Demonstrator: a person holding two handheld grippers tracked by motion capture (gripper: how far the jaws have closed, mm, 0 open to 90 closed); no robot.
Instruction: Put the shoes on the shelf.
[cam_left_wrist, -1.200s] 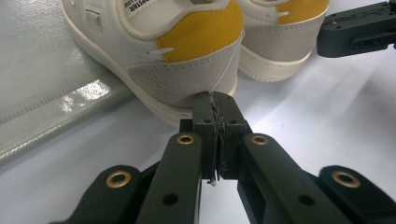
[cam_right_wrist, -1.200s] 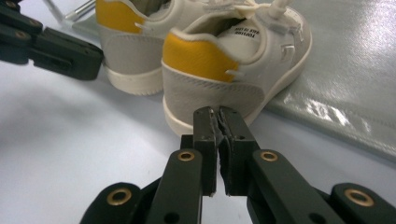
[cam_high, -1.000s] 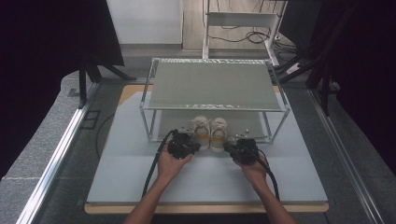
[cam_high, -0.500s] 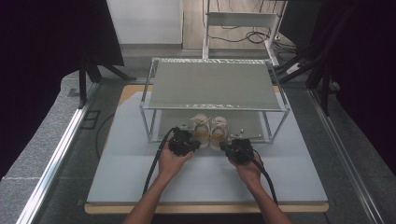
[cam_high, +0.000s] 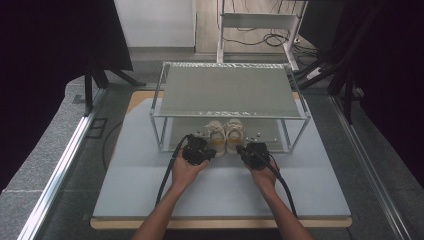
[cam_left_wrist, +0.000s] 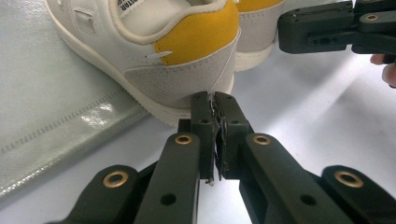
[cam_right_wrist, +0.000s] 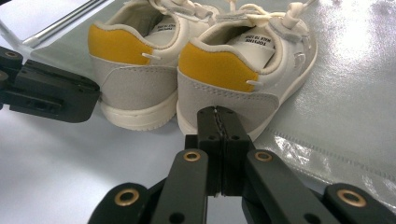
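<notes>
On the pale grey table mat (cam_high: 150, 190), under a metal-framed shelf rack (cam_high: 230, 92), the left gripper (cam_high: 212, 152) is clenched empty at the left cream-and-yellow sneaker (cam_left_wrist: 154, 51) heel; the right gripper (cam_right_wrist: 218, 114), likewise clenched empty, meets the right sneaker (cam_right_wrist: 243, 74). Open mat lies behind both hands.

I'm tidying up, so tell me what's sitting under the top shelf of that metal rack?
A pair of small cream shoes with yellow heels stands side by side on the lower shelf. Their toes run back beneath the top shelf, which covers whatever lies farther in.

Closed left tool (cam_left_wrist: 214, 105) tips against the heel of a white-and-yellow shoe (cam_left_wrist: 187, 51).
</notes>
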